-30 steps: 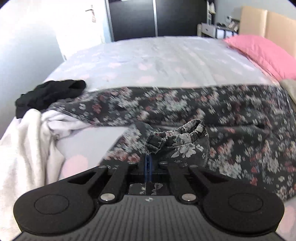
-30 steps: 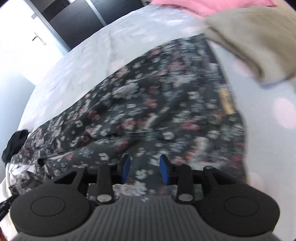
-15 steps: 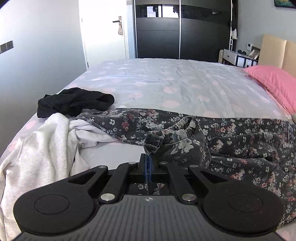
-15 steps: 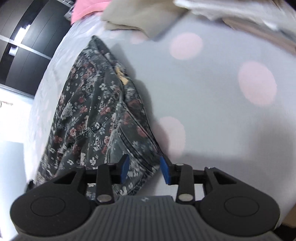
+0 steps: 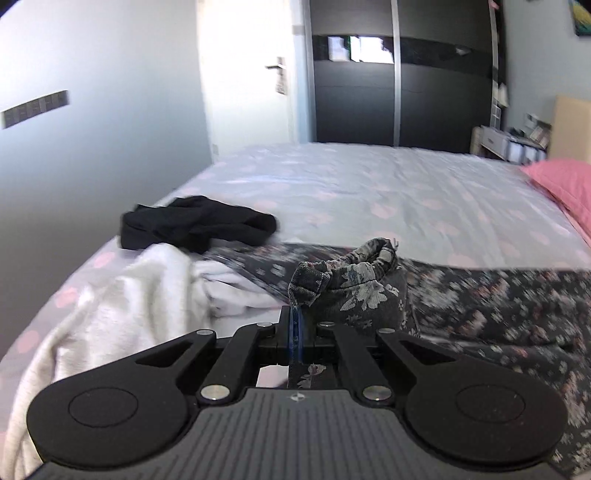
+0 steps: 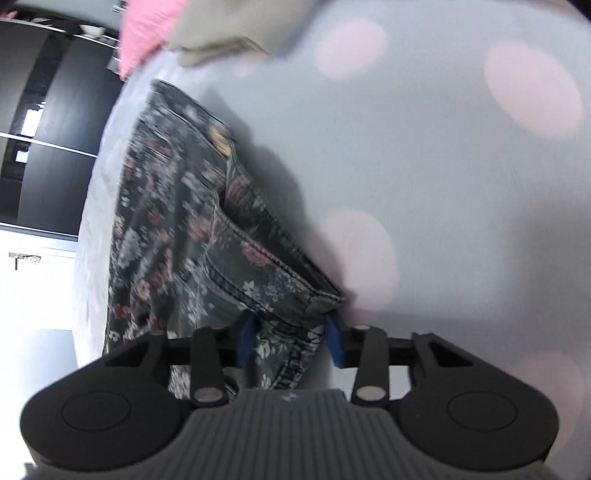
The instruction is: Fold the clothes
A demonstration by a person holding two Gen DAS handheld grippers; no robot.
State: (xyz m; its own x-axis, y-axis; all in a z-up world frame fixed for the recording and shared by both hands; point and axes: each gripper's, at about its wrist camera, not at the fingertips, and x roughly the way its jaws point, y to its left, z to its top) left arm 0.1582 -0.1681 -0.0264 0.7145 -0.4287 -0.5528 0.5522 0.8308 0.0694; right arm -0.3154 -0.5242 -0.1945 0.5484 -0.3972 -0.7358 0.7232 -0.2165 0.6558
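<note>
Dark floral trousers [image 5: 498, 314] lie stretched across the bed. My left gripper [image 5: 295, 317] is shut on one leg's cuff [image 5: 347, 280], which bunches up just above the fingers and hangs lifted off the sheet. In the right wrist view the trousers [image 6: 177, 221] run away to the upper left, and the waistband corner [image 6: 317, 295] sits between the blue pads [image 6: 246, 339] of my right gripper [image 6: 291, 332]. Its jaws are closing around that corner, with a wide gap still showing between them.
A black garment [image 5: 195, 225] and a white towelling garment [image 5: 122, 306] lie at the bed's left edge. A pink pillow [image 5: 561, 184] and a beige folded garment [image 6: 221, 33] sit at the head end. The dotted sheet [image 5: 369, 184] stretches behind; a dark wardrobe [image 5: 399, 85] stands beyond.
My left gripper has risen and tilted up with the cuff, bringing the wall and wardrobe into view. My right gripper rolled and dropped to the waistband corner, now between its pads.
</note>
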